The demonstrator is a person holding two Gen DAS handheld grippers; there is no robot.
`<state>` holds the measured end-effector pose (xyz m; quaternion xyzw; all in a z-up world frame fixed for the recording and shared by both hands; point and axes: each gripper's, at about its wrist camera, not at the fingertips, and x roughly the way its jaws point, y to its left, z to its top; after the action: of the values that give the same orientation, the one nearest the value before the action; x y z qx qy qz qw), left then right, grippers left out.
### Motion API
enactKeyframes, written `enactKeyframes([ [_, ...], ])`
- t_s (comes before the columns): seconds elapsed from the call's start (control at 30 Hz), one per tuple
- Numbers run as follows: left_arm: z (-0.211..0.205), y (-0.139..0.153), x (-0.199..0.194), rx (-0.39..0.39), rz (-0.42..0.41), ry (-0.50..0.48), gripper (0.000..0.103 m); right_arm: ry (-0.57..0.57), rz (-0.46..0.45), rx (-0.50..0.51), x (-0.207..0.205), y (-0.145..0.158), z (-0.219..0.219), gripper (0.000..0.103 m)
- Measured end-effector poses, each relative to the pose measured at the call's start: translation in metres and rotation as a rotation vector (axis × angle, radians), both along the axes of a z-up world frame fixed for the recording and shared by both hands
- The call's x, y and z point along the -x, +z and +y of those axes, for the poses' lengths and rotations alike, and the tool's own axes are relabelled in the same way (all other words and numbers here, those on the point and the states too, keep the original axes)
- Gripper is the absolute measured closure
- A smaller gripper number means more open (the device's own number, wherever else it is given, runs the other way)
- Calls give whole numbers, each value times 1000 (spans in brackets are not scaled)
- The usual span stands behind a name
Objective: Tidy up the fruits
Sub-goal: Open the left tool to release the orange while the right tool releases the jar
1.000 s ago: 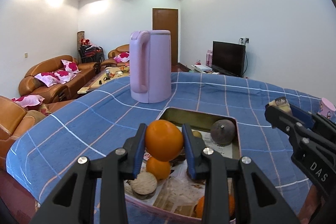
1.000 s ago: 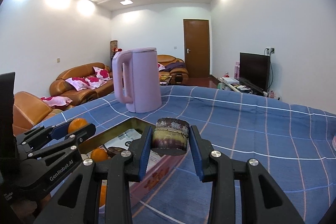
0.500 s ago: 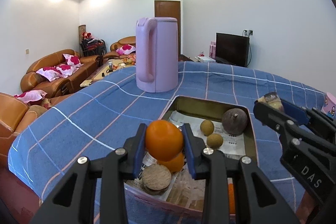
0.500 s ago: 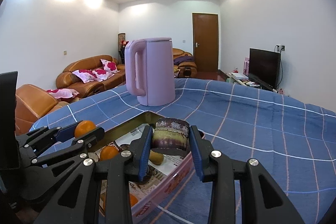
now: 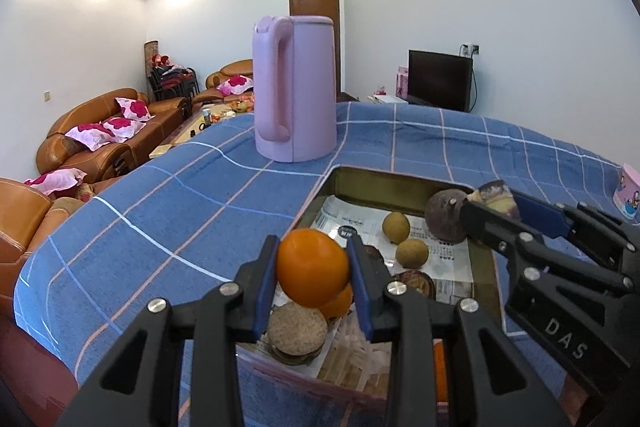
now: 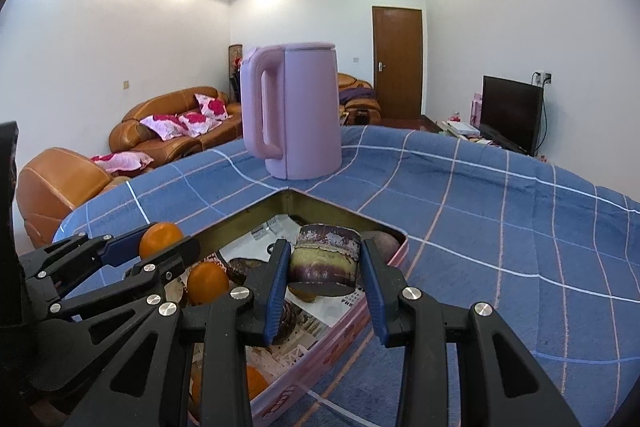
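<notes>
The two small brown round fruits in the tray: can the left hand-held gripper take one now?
Probably not yet. The left hand-held gripper is shut on an orange, so its jaws are occupied. The small brown fruits lie uncovered in the tray.

Left claw (image 5: pixel 313 281) and right claw (image 6: pixel 325 283) both clamped, angled slightly downward.

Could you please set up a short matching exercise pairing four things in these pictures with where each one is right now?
Things:
1. orange
2. purple-skinned cut chunk
3. lilac kettle
4. two small brown round fruits

Places:
A. upright on the blue checked cloth beyond the tin tray
B. between the left gripper fingers
C. lying on the newspaper in the tray
D. between the right gripper fingers

Pairs: 1-B, 2-D, 3-A, 4-C
</notes>
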<state>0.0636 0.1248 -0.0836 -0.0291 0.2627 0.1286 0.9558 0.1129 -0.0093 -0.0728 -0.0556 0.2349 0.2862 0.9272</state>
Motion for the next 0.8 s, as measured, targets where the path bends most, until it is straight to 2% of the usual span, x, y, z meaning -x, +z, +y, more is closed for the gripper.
enactKeyframes([
  [0.23, -2, -7, -5, -9, 37, -3, 65, 26, 70, 45, -8, -9, 8, 65],
  [0.33, -4, -8, -5, -18, 40, -3, 62, 24, 82, 58, -9, -10, 10, 60],
  [0.67, 2, -1, 3, 6, 6, 13, 30, -25, 73, 35, -6, -7, -1, 58],
  [0.8, -1, 7, 9, 4, -22, 4, 24, -61, 59, 16, 0, -3, -12, 52],
])
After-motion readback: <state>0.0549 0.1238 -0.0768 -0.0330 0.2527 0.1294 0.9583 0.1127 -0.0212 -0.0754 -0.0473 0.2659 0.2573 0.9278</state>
